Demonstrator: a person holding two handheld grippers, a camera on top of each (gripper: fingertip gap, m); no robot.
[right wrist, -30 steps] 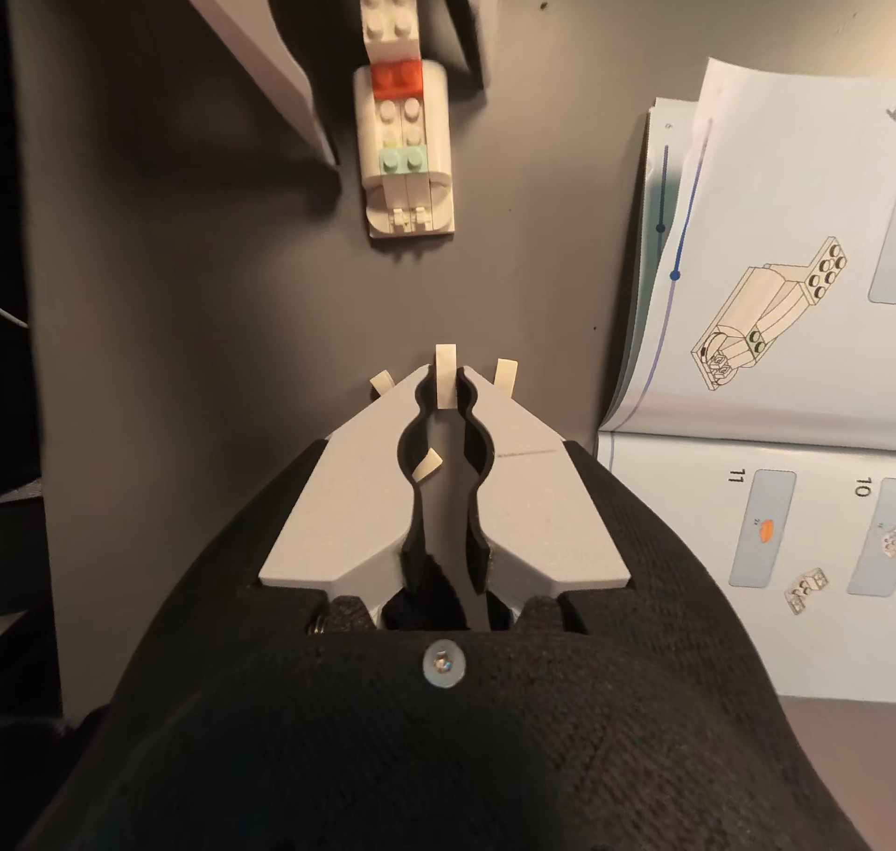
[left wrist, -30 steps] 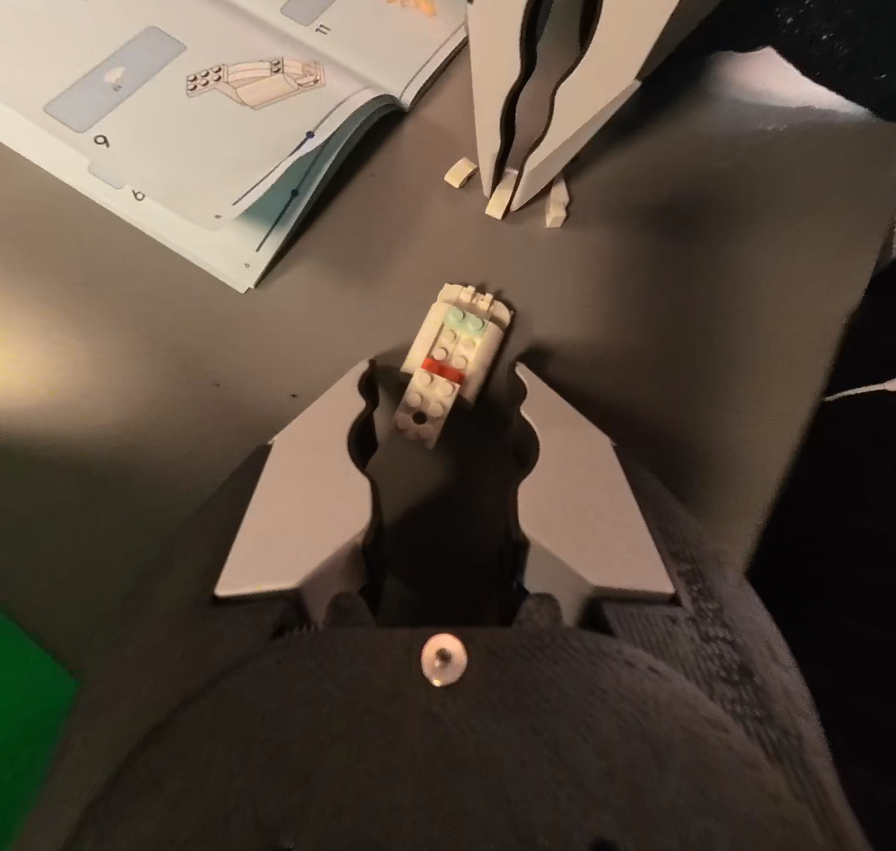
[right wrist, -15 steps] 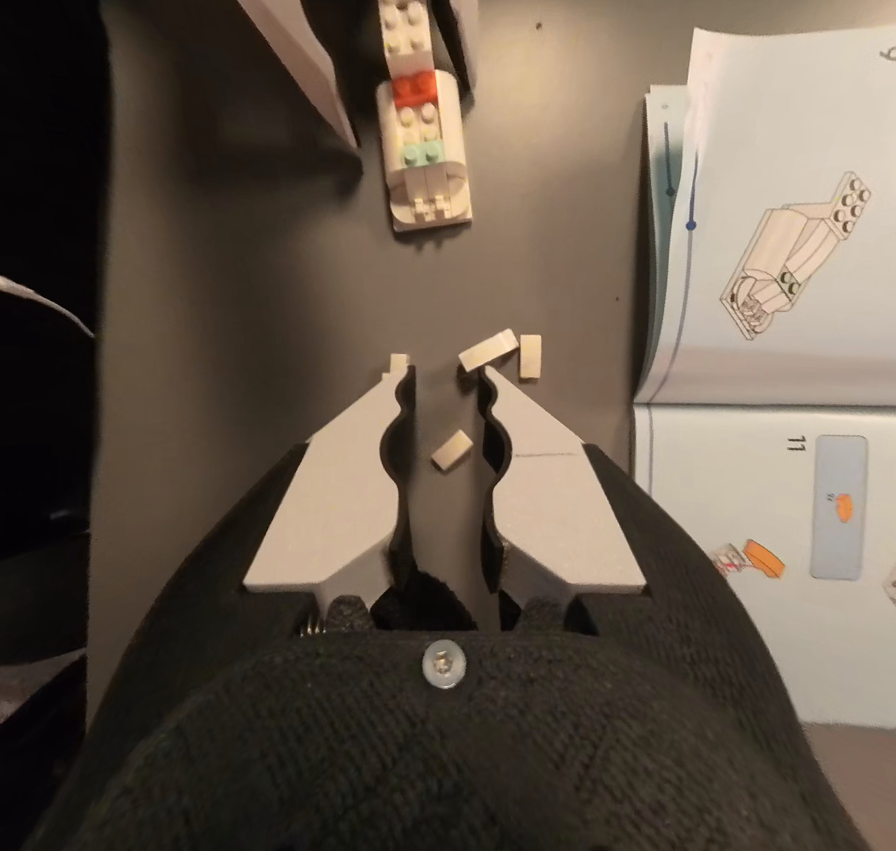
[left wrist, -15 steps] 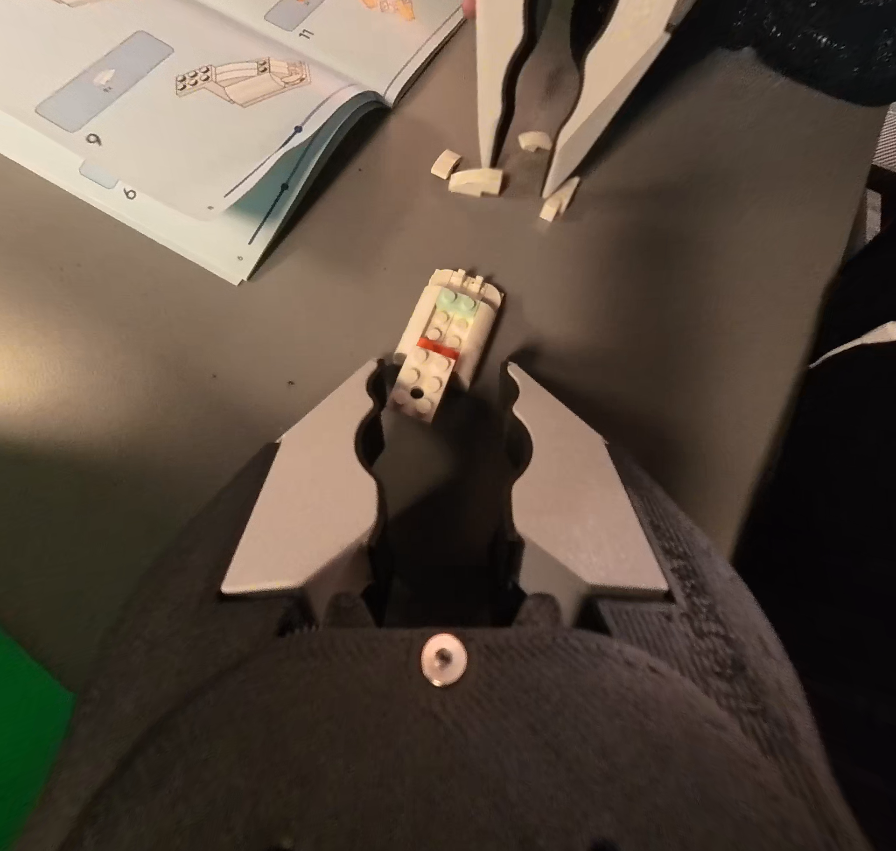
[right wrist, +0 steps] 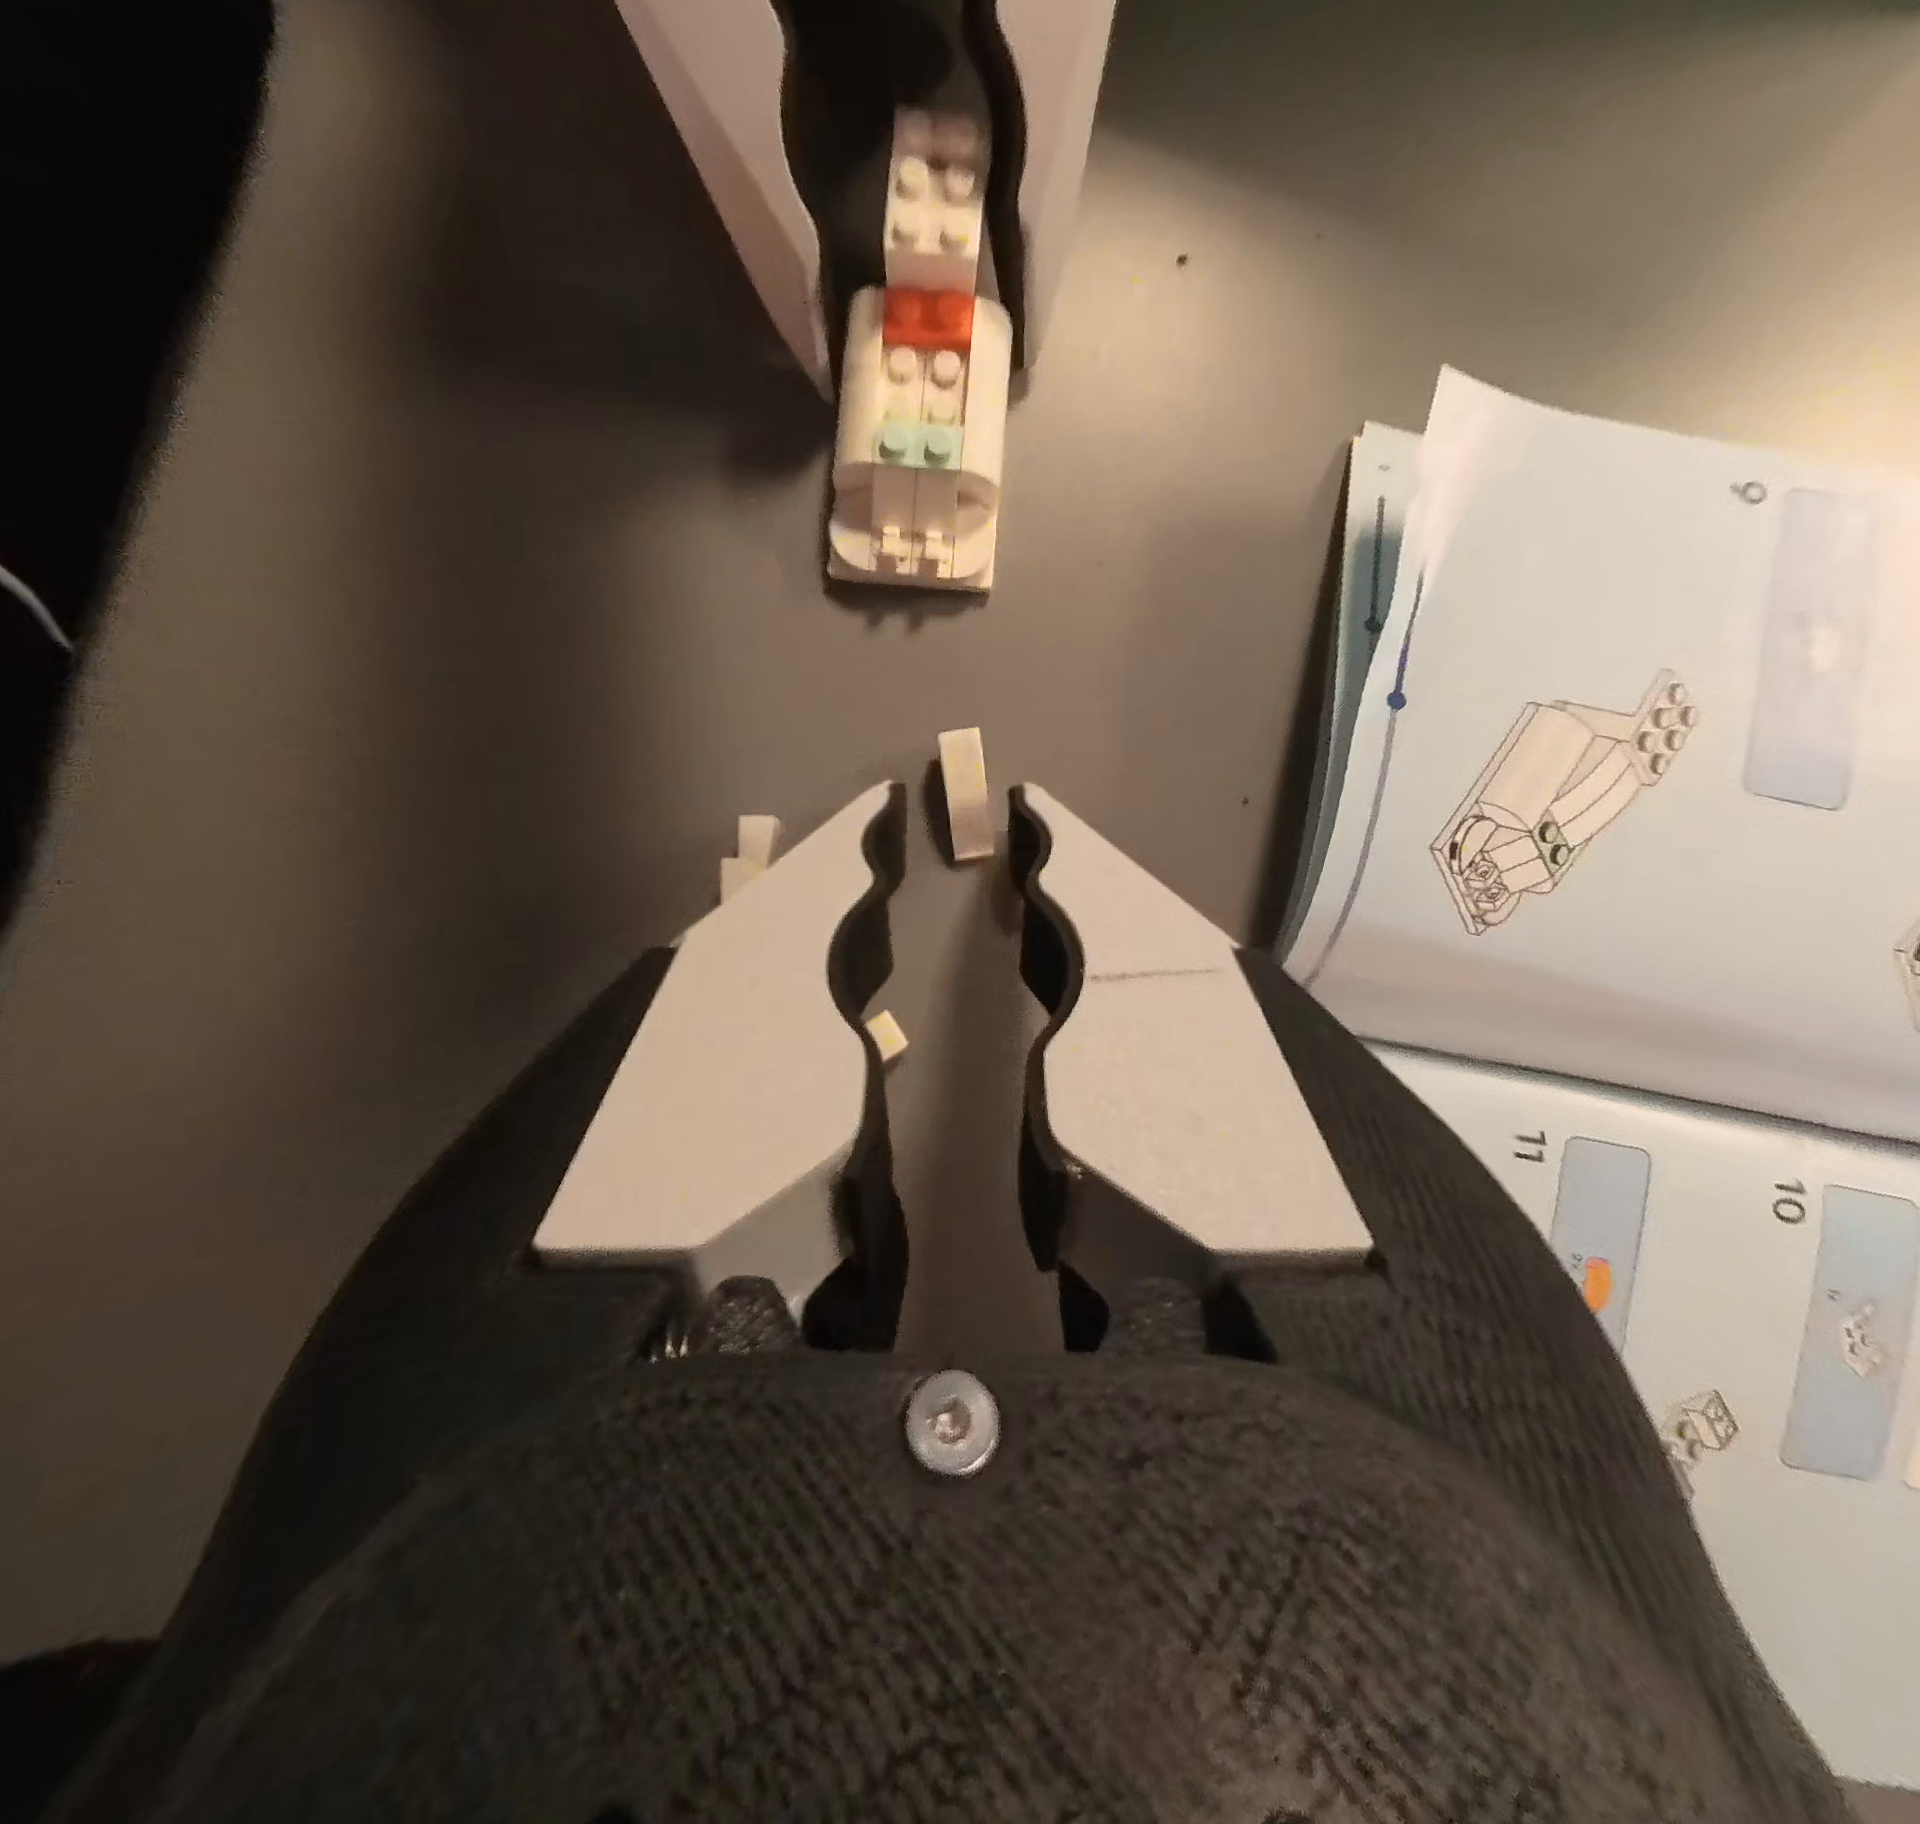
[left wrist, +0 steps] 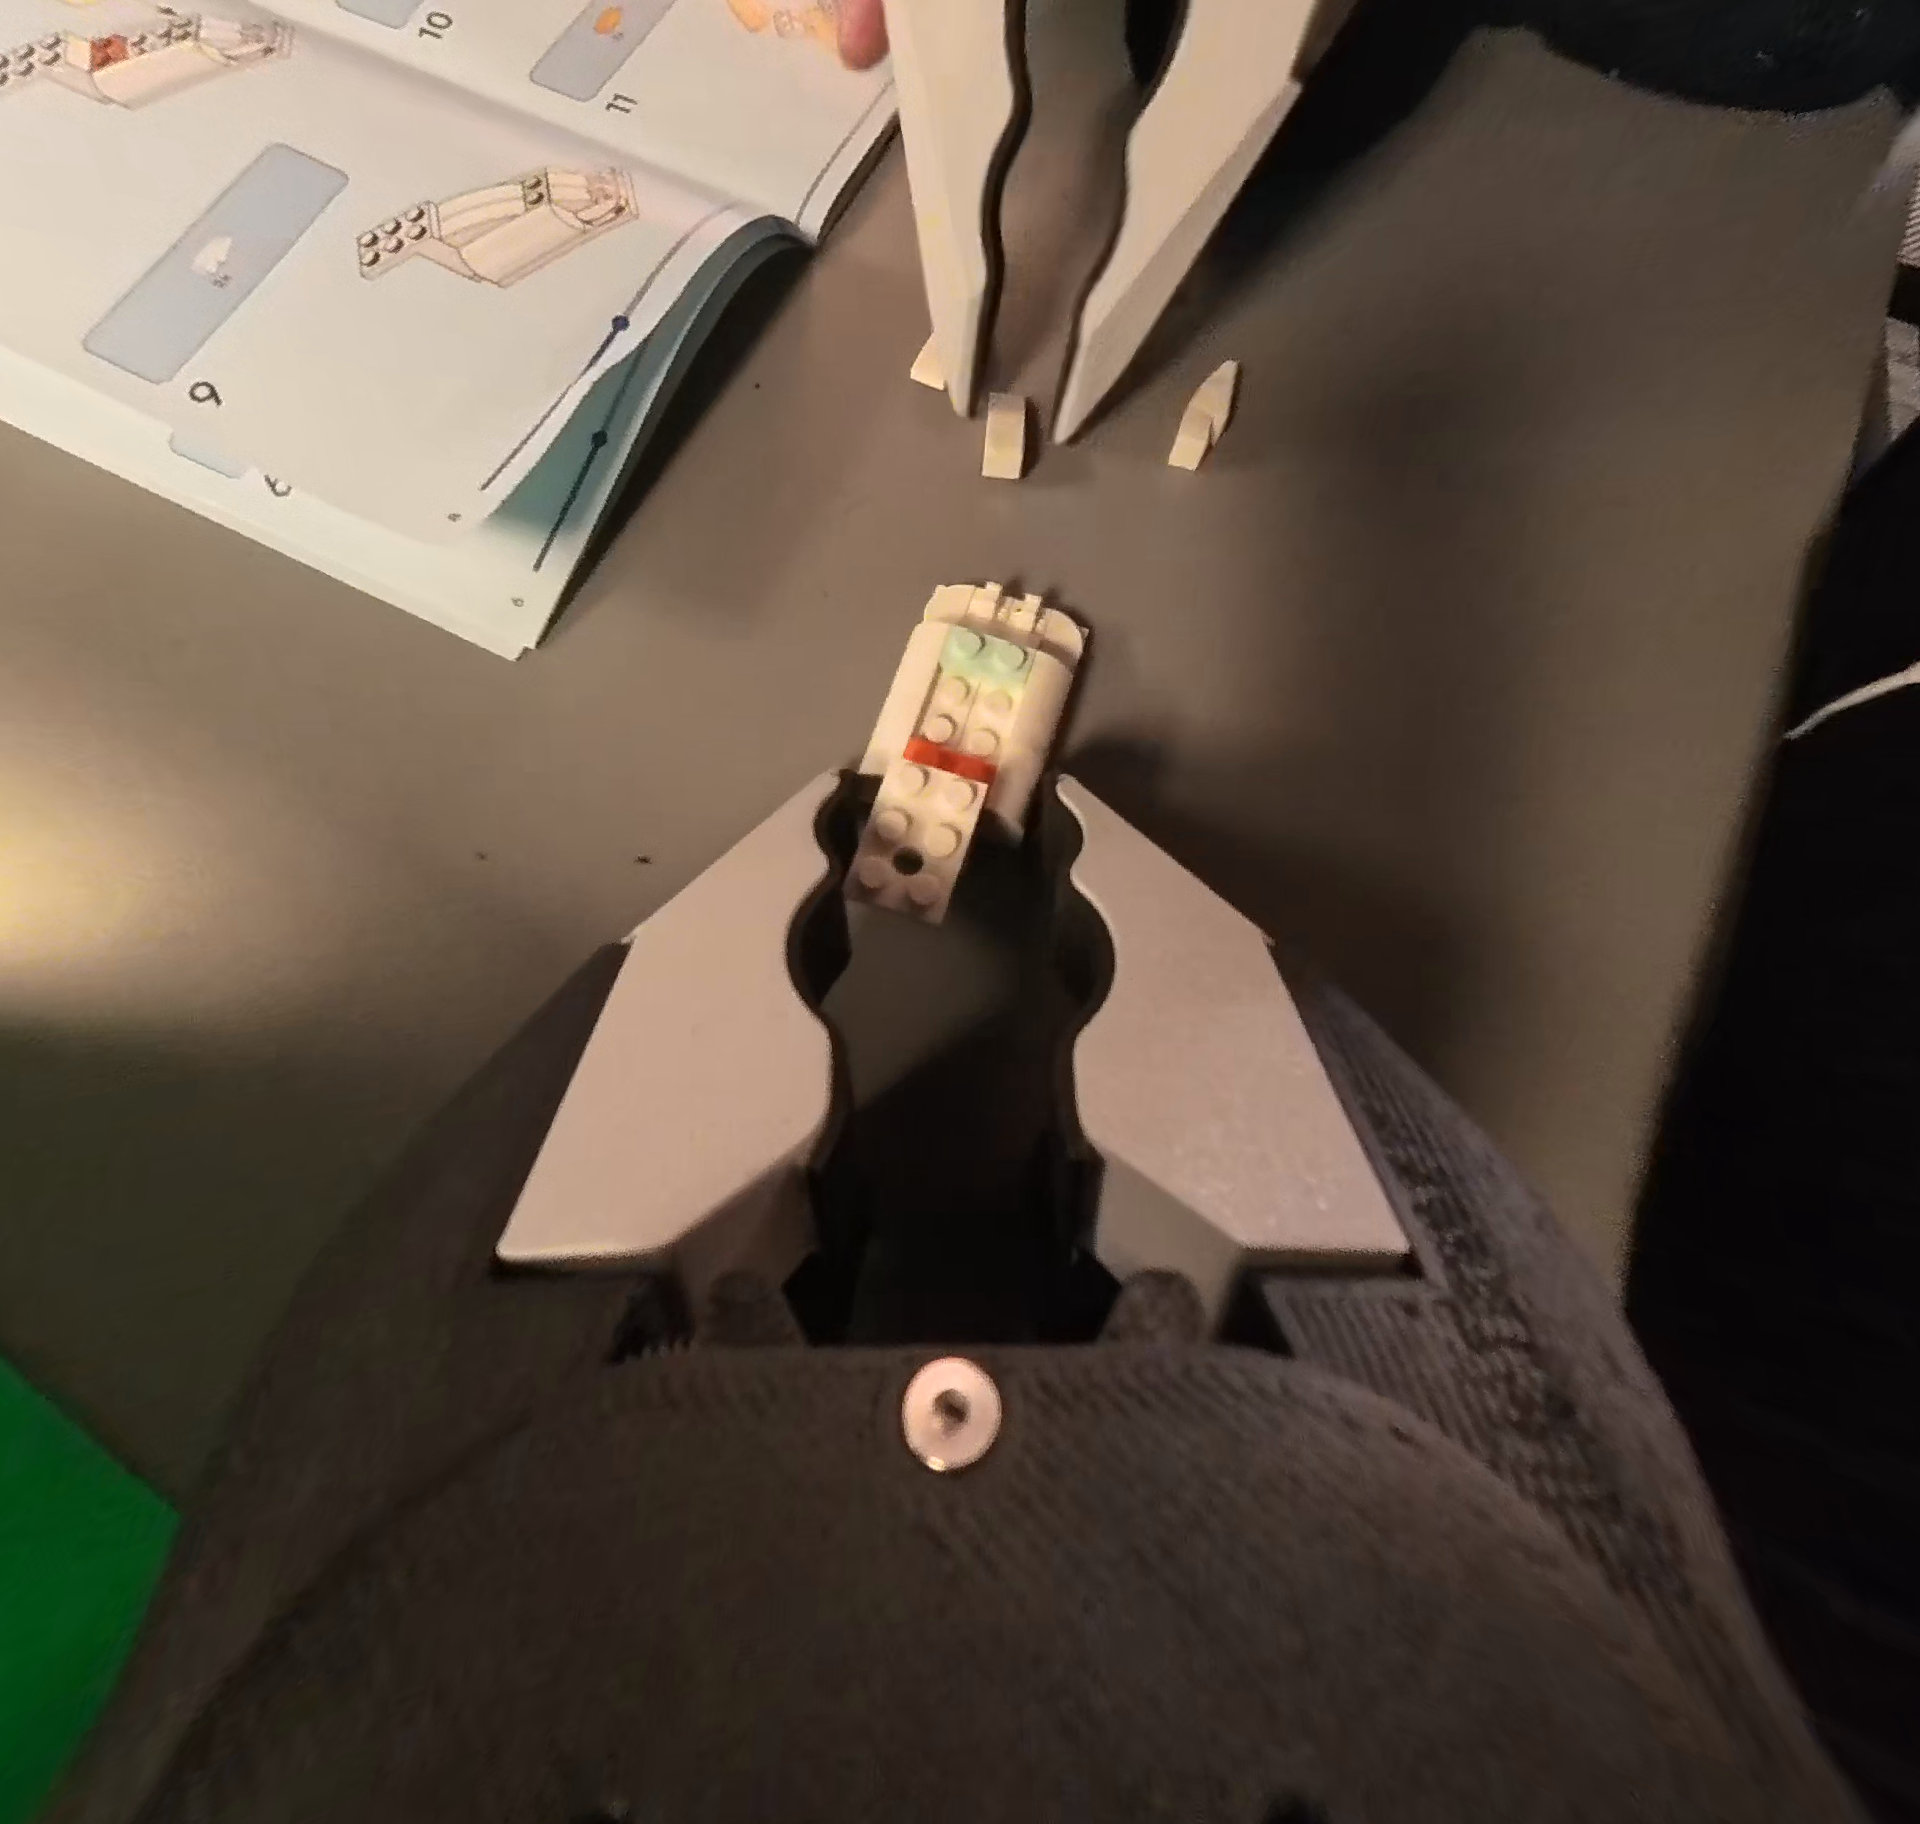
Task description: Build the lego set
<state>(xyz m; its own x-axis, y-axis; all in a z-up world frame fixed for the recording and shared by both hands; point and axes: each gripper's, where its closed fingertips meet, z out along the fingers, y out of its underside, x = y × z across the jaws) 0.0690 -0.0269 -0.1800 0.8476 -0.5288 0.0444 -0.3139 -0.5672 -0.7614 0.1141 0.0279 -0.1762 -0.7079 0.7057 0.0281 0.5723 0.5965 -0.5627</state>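
Dark grey tabletop (left wrist: pixel 312 735), instruction booklet (left wrist: pixel 343 216) open at its edge. We see the left gripper (left wrist: pixel 943 808) spread wide w/ the white lego assembly (left wrist: pixel 966 735) partly between its tips. Right gripper (right wrist: pixel 956 803), narrow gap, straddles a loose white curved piece (right wrist: pixel 961 806); contact unclear.

Right hand-held gripper (right wrist: pixel 954 800) parted around a small white curved brick (right wrist: pixel 962 795) on the bench (right wrist: pixel 416 631), white lego build (right wrist: pixel 925 403) beyond

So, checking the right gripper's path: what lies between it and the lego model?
Only a small cream curved piece at the right gripper tips; beyond it, bare grey table up to the lego model, per the right wrist view.
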